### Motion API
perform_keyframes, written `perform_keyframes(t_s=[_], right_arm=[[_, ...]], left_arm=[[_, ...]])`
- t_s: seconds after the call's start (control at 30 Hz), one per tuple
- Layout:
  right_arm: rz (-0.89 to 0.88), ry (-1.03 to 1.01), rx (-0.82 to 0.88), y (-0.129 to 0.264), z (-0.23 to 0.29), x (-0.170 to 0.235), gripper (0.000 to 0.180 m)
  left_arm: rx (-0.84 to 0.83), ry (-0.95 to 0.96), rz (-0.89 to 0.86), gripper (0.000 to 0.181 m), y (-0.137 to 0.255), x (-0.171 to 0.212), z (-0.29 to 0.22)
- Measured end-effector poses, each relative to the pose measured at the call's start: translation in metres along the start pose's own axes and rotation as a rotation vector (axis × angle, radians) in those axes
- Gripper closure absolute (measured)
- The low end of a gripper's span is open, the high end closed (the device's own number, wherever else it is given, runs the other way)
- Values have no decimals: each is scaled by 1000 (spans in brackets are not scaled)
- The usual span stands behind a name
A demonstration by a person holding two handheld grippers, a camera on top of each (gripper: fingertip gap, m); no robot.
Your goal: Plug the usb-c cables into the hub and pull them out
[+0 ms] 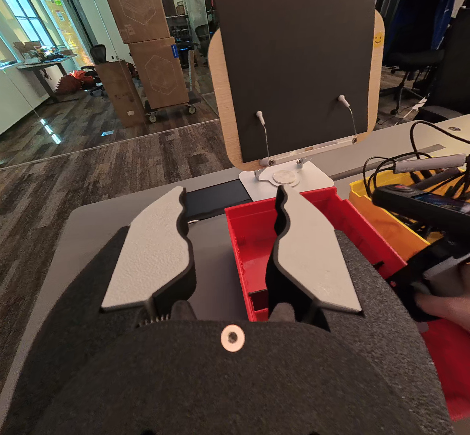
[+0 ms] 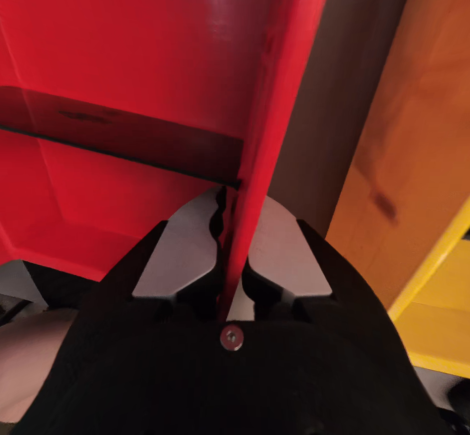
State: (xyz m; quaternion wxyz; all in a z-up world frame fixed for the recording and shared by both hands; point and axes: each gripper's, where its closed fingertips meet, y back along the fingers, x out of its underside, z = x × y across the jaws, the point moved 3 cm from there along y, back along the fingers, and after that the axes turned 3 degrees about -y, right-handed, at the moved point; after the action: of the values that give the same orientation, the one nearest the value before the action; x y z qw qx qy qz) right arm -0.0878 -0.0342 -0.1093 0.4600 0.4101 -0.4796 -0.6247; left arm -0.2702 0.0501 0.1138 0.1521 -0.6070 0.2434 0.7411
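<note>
The hub [image 1: 429, 162] shows only in the left wrist view, as a slim grey bar at the far right above the yellow bin [image 1: 376, 209]; its long axis runs roughly left to right, its right end cut off by the frame, and its ports cannot be made out. Black cables [image 1: 376, 168] loop around it and trail into the yellow bin; their plug ends are hidden in the tangle. Just left of the yellow bin stands the red bin [image 1: 254, 239] on the grey table [image 1: 84, 232], with a dark divider [image 2: 127, 143] across its inside. The right gripper [image 2: 231, 219] is clamped on the red bin's right wall [image 2: 274, 92], one finger inside and one outside; the far view is motion-blurred. In the left wrist view the right gripper [image 1: 417, 221] appears only in part at the right edge, held by a hand [image 1: 447, 308]. The left gripper [image 1: 230, 209] hangs with its fingers spread wide and empty, straddling the red bin's left wall. Beyond stands a book stand [image 1: 292, 79] holding a black board.
</note>
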Motion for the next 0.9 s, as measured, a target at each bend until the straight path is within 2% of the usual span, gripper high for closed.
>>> perform_keyframes(t_s=[0.2,0.3,0.4,0.53,0.7,0.9], right_arm=[[48,100,76,15,-3,-8,172],[58,116,28,31,6,-10,173],[58,123,-20,54,12,-16,173],[74,172,-4,93,-4,-29,173],[63,191,71,153,-75,-40,173],[8,128,33,221,-216,-31,173]], left_arm=[[9,-14,20,117,3,1,-1],[-7,-11,33,116,8,0,2],[-20,4,15,114,20,-7,5],[-57,17,-28,113,38,-19,9],[-106,13,-11,106,42,-18,13],[-162,-92,0,104,32,-21,-4]])
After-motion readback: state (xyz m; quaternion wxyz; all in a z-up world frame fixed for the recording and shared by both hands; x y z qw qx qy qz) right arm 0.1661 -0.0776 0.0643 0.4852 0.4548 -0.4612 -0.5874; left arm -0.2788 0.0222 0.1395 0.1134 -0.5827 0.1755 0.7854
